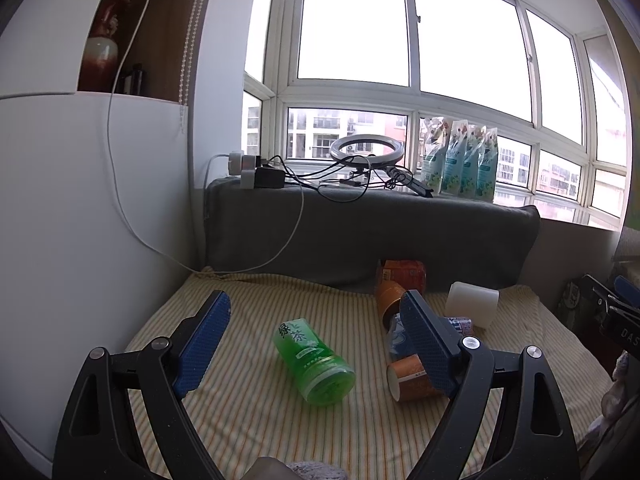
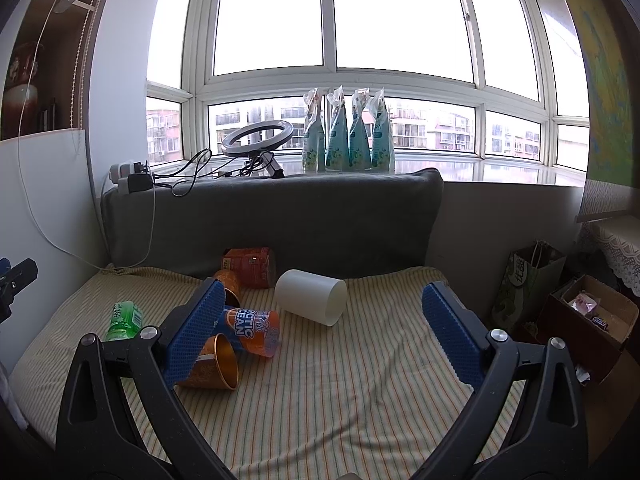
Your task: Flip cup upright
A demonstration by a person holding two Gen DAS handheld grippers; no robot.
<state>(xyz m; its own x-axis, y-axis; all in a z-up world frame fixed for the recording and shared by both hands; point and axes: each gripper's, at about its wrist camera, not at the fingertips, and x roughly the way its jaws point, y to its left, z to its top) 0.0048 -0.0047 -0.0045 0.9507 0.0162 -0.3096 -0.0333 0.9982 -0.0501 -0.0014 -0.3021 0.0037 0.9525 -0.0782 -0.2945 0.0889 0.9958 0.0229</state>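
Note:
Several cups lie on their sides on a striped cloth (image 1: 248,412). A green cup (image 1: 316,362) lies between the open fingers of my left gripper (image 1: 316,320), a little ahead; it also shows at the left of the right wrist view (image 2: 125,319). A white cup (image 2: 311,296) lies ahead of my open, empty right gripper (image 2: 324,304); it shows in the left wrist view (image 1: 472,303). An orange cup (image 2: 214,364), an orange-and-blue printed cup (image 2: 252,330), a smaller orange cup (image 2: 229,282) and a red-orange can (image 2: 251,266) lie in a cluster.
A grey cushion (image 2: 280,216) backs the striped cloth (image 2: 340,392). On the sill stand a ring light (image 2: 258,138), cables, plugs and several green pouches (image 2: 347,140). A white wall is at the left. A paper bag (image 2: 528,280) and cardboard box (image 2: 592,320) stand at the right.

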